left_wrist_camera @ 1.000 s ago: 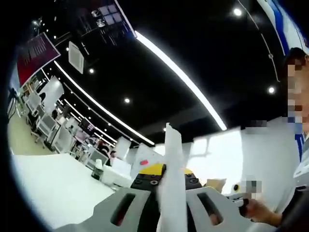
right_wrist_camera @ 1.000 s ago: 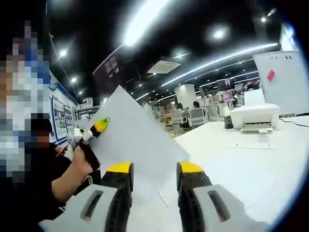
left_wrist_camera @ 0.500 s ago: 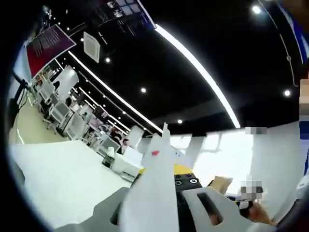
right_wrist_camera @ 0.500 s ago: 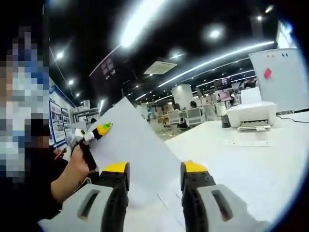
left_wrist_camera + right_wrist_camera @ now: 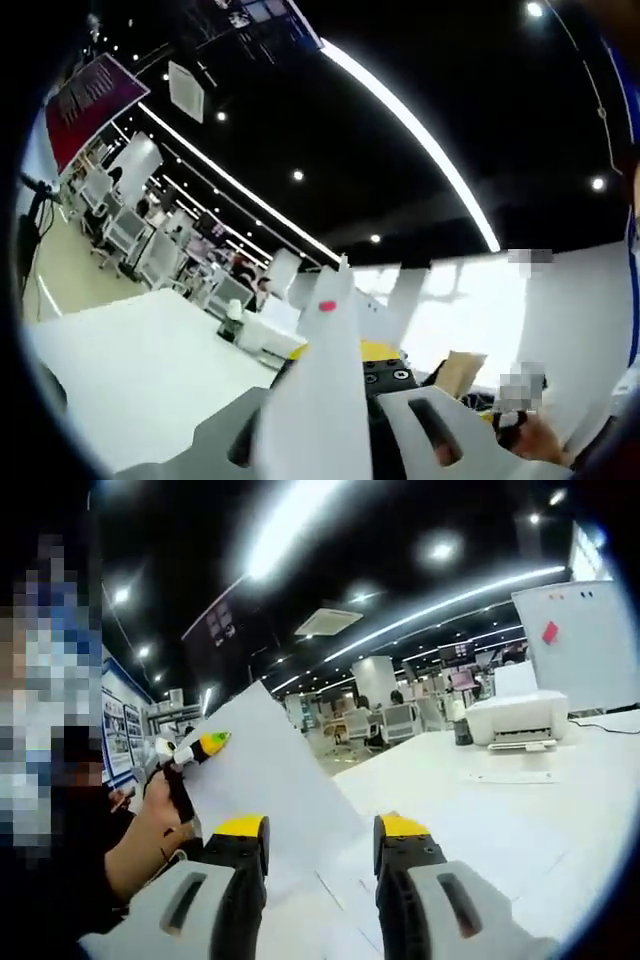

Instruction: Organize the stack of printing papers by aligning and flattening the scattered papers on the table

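Little has shifted: left tongs point(image 5: 205, 744) still pinch the raised papers point(image 5: 265, 780), right tongs point(image 5: 320, 855) gape beneath them. Gathering step, likely; next, square the edges on the desk point(image 5: 520, 800).

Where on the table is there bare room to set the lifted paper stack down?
Bare white table lies between the right gripper and the printer, bar one flat sheet. It is crowded near the jaws, where the paper stack and loose sheets lie.

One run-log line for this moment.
left tool: shut on paper stack | stack: held upright | right tool: open around stack | table: below
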`<state>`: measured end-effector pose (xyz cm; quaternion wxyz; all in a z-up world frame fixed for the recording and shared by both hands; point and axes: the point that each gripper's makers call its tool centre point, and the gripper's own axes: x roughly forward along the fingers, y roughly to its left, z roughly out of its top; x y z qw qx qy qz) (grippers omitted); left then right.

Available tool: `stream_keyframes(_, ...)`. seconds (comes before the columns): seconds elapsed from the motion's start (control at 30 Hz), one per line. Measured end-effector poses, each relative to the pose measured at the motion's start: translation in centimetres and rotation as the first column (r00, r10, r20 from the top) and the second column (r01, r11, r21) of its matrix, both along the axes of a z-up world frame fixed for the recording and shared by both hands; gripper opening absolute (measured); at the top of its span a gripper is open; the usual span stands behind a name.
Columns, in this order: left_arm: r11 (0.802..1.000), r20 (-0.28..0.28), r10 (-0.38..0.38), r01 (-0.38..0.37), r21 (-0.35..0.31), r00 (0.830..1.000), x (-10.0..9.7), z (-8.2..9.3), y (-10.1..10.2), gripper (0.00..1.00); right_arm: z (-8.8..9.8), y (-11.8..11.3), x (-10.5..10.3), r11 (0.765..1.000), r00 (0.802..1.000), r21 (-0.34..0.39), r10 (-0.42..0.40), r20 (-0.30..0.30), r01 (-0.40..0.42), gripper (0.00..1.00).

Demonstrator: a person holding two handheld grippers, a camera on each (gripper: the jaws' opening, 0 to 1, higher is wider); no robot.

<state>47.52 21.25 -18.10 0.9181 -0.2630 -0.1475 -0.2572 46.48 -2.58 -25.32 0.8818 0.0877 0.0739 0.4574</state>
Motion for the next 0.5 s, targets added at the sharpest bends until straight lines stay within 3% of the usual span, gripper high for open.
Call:
stream_keyframes(0.23,0.993,-0.018,0.021,-0.019,0.118,1.0,0.38,0.34,-0.14,0.06,0.11,0.01,0.07,1.0,1.0,0.008,-0.002,0.0,0.002,0.38)
stream_keyframes(0.5,0.983,-0.038,0.01,-0.003,0.184,0.999,0.76,0.88,-0.34,0.06,0.03,-0.21,0.13,1.0,1.0,0.002,-0.006,0.0,0.006,0.38)
